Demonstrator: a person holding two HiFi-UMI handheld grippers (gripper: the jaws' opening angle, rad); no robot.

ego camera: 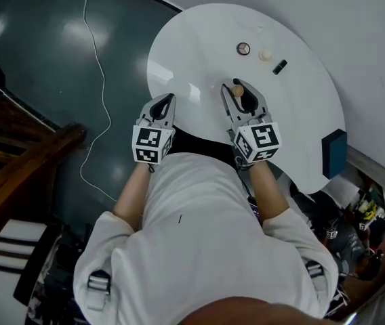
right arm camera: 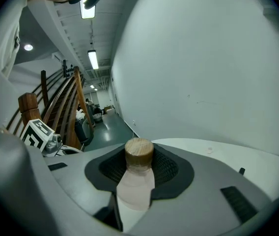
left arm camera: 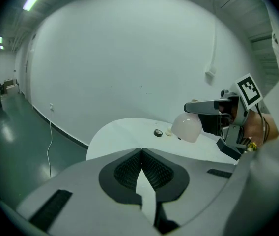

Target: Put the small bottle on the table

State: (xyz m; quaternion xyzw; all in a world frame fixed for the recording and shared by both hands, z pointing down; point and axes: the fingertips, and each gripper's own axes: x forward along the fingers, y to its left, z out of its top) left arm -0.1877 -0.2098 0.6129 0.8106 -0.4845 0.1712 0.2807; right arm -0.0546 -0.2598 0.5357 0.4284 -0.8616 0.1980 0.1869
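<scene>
A small pale bottle (right arm camera: 135, 188) with a round wooden cap stands upright between the pads of my right gripper (right arm camera: 139, 149), which is shut on it. In the head view this gripper (ego camera: 237, 88) holds the bottle (ego camera: 236, 90) over the near part of the round white table (ego camera: 199, 39). From the left gripper view the bottle (left arm camera: 186, 127) hangs below the right gripper (left arm camera: 191, 107), above the table (left arm camera: 125, 132). My left gripper (ego camera: 169, 99) hovers at the table's near left edge, its jaws (left arm camera: 141, 150) shut with nothing between them.
Farther back on the table lie a small black-rimmed round thing (ego camera: 243, 48), a cream cap (ego camera: 265, 55) and a short black piece (ego camera: 279, 66). A blue box (ego camera: 333, 152) sits at the right rim. A white cable (ego camera: 101, 80) and wooden stairs (ego camera: 16, 161) are on the left floor.
</scene>
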